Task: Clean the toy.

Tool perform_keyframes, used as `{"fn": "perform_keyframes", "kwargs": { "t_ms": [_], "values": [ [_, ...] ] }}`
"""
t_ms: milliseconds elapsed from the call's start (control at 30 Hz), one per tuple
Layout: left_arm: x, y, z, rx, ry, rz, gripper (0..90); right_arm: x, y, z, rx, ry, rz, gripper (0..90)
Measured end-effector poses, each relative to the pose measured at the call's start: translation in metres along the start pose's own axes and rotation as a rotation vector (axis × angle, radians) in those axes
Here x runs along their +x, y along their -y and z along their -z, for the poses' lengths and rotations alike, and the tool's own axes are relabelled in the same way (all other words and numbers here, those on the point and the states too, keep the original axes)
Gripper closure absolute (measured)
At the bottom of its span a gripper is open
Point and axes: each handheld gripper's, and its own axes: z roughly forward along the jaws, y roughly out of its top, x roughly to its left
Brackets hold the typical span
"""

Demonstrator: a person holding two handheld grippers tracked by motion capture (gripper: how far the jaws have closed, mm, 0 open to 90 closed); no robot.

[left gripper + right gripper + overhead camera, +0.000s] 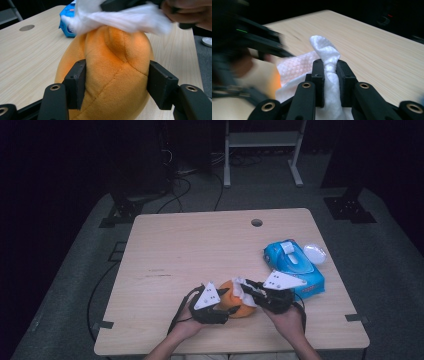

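An orange plush toy (242, 310) lies near the front edge of the wooden table (200, 250). My left gripper (226, 308) is shut on it. In the left gripper view the two black pads (77, 82) press into the plush (115, 67) from both sides. My right gripper (248, 288) comes in from the right and is shut on a bunched white wipe (325, 50). The wipe (120, 20) is draped over the top of the plush and touches it. In the right gripper view the left gripper (262, 42) is a dark blur at the left.
A blue pack of wipes (295, 265) lies just right of the right hand, with a small round white lid (315, 252) beside it. A cable hole (256, 222) sits near the table's far edge. Bare wood stretches across the far and left parts of the table.
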Motion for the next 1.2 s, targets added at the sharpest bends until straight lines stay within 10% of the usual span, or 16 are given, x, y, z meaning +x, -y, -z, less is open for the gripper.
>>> {"fn": "perform_keyframes", "kwargs": {
  "t_ms": [200,367,500,667,900,1200],
  "values": [
    [-0.005,0.0,-0.002,0.009,0.012,-0.044,38.0,-0.022,0.009,0.005,0.029,0.026,-0.099,77.5],
    [-0.007,0.0,-0.002,0.013,0.012,-0.06,37.6,0.006,-0.006,0.001,0.004,-0.053,0.008,77.5],
    [-0.007,0.0,-0.001,0.009,-0.003,-0.06,38.4,-0.005,0.001,0.0,0.009,-0.034,-0.035,77.5],
    [0.002,0.002,0.001,-0.004,0.002,-0.017,39.4,-0.032,0.017,0.005,0.013,-0.003,-0.147,77.5],
    [0.014,0.006,0.008,-0.012,-0.002,0.064,39.6,-0.014,0.007,0.005,-0.028,-0.065,-0.097,77.4],
    [0.017,0.008,0.008,-0.015,-0.009,0.075,40.0,-0.031,0.019,0.007,-0.013,-0.009,-0.158,77.5]
  ]
}}
